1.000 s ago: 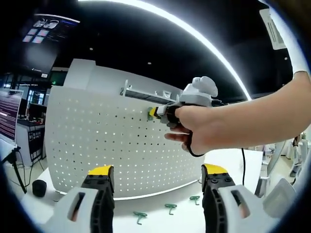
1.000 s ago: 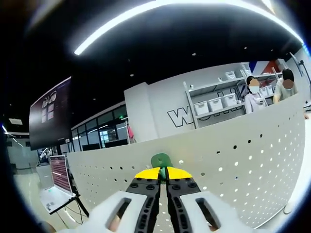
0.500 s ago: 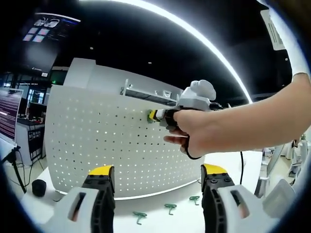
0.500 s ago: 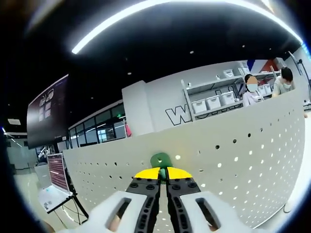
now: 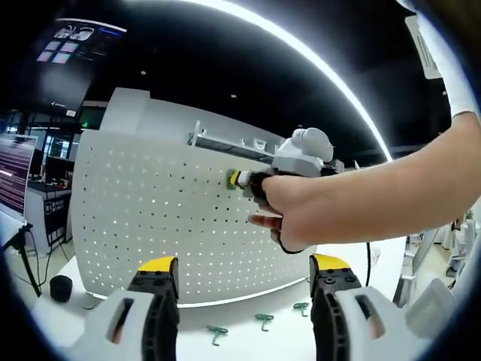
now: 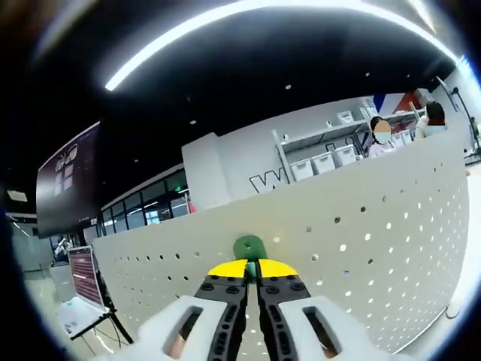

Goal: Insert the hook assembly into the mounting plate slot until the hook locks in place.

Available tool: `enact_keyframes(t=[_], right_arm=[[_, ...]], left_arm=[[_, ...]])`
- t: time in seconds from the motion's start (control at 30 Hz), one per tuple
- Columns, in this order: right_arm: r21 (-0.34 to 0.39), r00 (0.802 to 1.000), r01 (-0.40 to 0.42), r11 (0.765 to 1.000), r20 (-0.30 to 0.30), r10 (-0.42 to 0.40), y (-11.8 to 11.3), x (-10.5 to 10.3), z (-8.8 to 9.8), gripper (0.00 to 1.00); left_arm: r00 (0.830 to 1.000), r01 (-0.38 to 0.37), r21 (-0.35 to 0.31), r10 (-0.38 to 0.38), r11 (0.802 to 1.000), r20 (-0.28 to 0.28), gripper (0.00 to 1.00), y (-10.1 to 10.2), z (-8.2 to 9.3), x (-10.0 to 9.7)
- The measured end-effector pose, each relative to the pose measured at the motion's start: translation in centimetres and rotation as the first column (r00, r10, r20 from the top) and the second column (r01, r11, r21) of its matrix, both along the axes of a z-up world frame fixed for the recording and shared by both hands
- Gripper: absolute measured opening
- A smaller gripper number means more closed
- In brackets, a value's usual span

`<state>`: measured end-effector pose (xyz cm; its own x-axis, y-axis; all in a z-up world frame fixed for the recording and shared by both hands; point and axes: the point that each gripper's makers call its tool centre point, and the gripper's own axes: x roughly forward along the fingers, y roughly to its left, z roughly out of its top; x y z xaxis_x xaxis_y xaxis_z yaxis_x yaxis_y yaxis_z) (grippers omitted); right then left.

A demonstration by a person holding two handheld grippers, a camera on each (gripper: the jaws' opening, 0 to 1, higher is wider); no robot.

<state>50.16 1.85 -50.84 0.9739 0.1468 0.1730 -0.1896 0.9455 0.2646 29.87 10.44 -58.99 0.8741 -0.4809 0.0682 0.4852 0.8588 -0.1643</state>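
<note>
My right gripper [image 6: 252, 268] has its jaws clamped on the green hook [image 6: 249, 247], pressed against the upper pegboard [image 5: 150, 218] so its prongs meet the holes. My left gripper [image 5: 242, 272] waits wide apart over the table [image 5: 248, 342], where 3 spare hooks [image 5: 263, 321] lie.

Handheld rig, seen from both sides: the left gripper [image 5: 242, 301] has white moulded housings with dark slots, black ribbed inner faces and yellow caps on the tips of its jaws. The right gripper [image 6: 252, 268] matches, its black inner faces studded with round screw heads beneath yellow caps. In the left gripper view, at 1 o'clock, the right gripper [image 5: 234, 179] shows a rounded white body and a yellow tip; a black cable hangs below the person's hand [image 5: 301, 207], and a white sleeve edge shows at 2 o'clock.
</note>
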Motion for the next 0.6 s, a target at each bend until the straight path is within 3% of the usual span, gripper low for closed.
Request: enact_keyframes(t=[0.13, 0.6], right_arm=[[0.025, 0.999, -0.012, 1.000, -0.037, 0.013, 0.85, 0.18, -0.91, 0.01], [0.039, 0.999, -0.017, 0.999, -0.051, 0.019, 0.52, 0.10, -0.74, 0.01]], left_arm=[[1.000, -0.001, -0.001, 0.001, 1.000, -0.002, 0.72, 0.15, 0.01, -0.07], [1.000, -0.016, -0.003, 0.016, 1.000, -0.012, 0.71, 0.81, -0.41, -0.32]])
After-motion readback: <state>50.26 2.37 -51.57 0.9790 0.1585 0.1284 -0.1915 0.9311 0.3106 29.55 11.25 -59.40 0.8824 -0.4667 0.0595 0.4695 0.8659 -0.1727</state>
